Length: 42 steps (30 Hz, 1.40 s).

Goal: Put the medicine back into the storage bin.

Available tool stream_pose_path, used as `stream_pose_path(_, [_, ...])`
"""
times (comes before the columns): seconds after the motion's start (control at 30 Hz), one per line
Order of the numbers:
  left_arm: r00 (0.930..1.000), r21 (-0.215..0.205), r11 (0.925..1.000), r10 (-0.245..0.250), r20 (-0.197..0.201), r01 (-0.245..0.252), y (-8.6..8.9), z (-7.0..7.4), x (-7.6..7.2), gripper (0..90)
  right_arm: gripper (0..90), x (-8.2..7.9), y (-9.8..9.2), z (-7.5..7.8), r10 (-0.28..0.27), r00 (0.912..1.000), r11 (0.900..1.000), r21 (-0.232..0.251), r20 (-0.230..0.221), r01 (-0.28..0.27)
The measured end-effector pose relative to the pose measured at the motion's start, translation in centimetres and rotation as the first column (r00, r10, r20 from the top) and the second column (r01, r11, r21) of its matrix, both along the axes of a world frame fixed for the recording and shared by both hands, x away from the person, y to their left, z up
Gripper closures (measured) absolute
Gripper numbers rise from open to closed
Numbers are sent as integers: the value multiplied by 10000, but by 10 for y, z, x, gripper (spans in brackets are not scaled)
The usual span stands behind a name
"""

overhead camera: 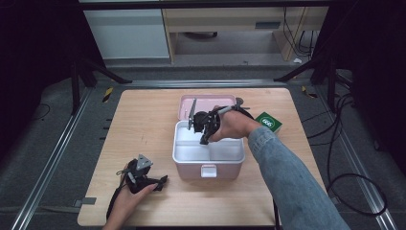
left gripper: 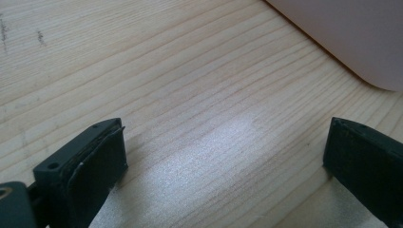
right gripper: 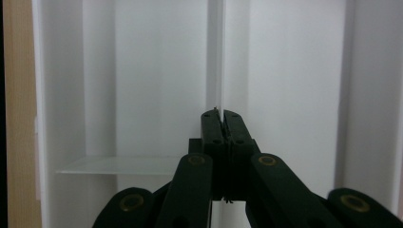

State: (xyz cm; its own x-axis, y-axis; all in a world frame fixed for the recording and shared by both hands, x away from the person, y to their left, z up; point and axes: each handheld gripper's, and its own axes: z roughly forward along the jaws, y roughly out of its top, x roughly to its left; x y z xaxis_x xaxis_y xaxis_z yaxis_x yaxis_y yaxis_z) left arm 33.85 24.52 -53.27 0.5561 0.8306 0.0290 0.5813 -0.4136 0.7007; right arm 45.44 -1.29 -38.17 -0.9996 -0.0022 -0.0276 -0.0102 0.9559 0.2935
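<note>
A pink box (overhead camera: 209, 171) stands open at mid-table with a white divided tray (overhead camera: 191, 152) inside it. My right gripper (overhead camera: 205, 139) points down into the tray. In the right gripper view its jaws (right gripper: 222, 116) are shut on the thin upright divider wall (right gripper: 216, 57) of the tray. A cross divider (right gripper: 123, 165) runs off to the left beside the jaws. My left gripper (overhead camera: 162, 181) lies on the table in front of the box, to its left. Its jaws (left gripper: 223, 156) stand open over bare wood, with the box's pink corner (left gripper: 351, 38) just beyond.
The box's pink lid (overhead camera: 186, 101) lies open behind it. A small green carton (overhead camera: 268, 122) sits to the right of the box. Beyond the wooden table (overhead camera: 139, 120) are metal rails, black stands and cables on the floor.
</note>
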Motion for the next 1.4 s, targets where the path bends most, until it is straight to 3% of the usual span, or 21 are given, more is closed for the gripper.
stream_pose_path(0.33, [10000,10,10000,15,16,-15,0,0,0,0,899,-3,-8,14,-177,9998,9983,553,134,169])
stream_pose_path(0.5, [10000,13,10000,20,8,-20,0,0,0,0,899,-5,-17,33,-520,9974,9929,1099,495,463])
stream_pose_path(0.67, [10000,-5,10000,33,1,-33,0,0,0,0,899,-7,-30,55,-1098,9909,9761,1963,772,929])
stream_pose_path(0.8, [10000,25,10000,34,-10,-34,0,0,0,0,899,-8,-40,71,-1476,9838,9641,2367,1022,1200])
stream_pose_path(1.0, [10000,8,10000,43,0,-43,0,0,0,0,900,-12,-61,86,-2165,9671,9507,2540,1335,1778])
stream_pose_path(1.4, [10000,8,10000,42,-8,-42,0,0,0,0,900,-23,-133,100,-3588,9210,9062,2930,1516,3048])
